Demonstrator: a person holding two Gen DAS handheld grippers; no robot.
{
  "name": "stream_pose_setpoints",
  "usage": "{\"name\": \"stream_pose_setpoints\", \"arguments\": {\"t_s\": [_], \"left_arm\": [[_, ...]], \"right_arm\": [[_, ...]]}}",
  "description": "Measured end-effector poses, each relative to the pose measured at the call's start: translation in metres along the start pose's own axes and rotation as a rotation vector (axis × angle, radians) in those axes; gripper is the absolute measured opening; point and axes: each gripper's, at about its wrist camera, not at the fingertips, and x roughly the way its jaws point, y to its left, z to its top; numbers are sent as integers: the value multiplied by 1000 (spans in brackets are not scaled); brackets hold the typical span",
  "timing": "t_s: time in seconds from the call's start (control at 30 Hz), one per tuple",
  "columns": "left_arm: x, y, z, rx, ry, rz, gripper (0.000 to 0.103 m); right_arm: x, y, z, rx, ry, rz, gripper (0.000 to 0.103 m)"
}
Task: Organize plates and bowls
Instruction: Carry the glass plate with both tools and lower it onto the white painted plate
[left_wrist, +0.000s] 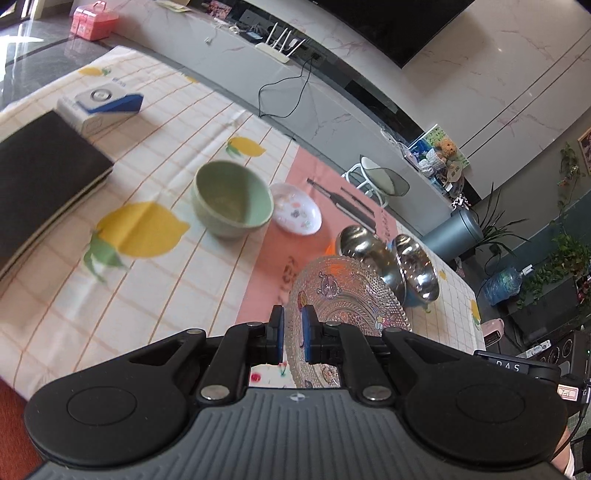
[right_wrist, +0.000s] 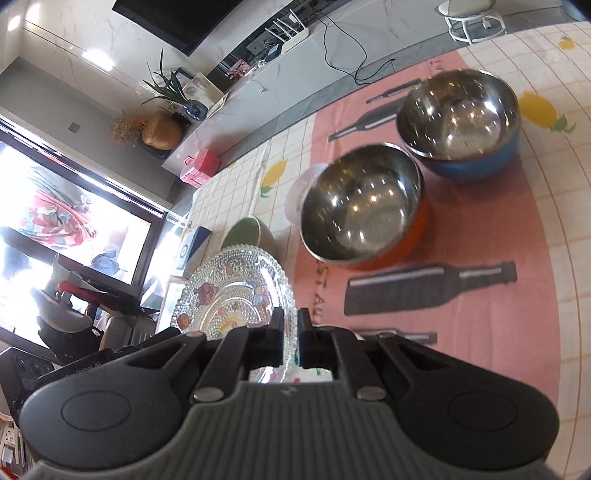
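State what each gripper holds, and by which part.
Both hold the glass plate by its rim: left gripper on one edge, right gripper on the opposite.

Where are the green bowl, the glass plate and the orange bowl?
Green bowl (left_wrist: 232, 199): left wrist view, inner wall.
Glass plate (right_wrist: 236, 291): right wrist view, patterned centre.
Orange bowl (right_wrist: 364, 210): right wrist view, shiny steel inside.

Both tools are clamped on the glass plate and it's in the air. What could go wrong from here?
1. The glass plate is held only at its rim by the left tool and right tool; if they drift apart or twist, it could slip or crack.
2. The orange steel bowl and blue steel bowl sit close ahead; a low pass could clip them.
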Motion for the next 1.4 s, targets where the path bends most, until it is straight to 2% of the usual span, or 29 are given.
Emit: {"name": "stream_pose_setpoints", "arguments": {"t_s": [0.2,0.4,0.7,1.13,1.4], "left_arm": [[15,36,-49,-86,76,33,10],[22,43,-71,-97,91,39,10],[25,39,-77,-58,74,47,10],[34,27,-73,18,51,97,10],[41,20,-70,60,44,111,11]], "right_arm": [[5,-29,-59,79,17,-19,3],[9,-49,-87,144,-2,-52,3],[14,-56,-95,154,-43,-87,3],[21,-50,-97,72,-95,-139,4],[19,-54,-97,82,-122,-134,4]]}}
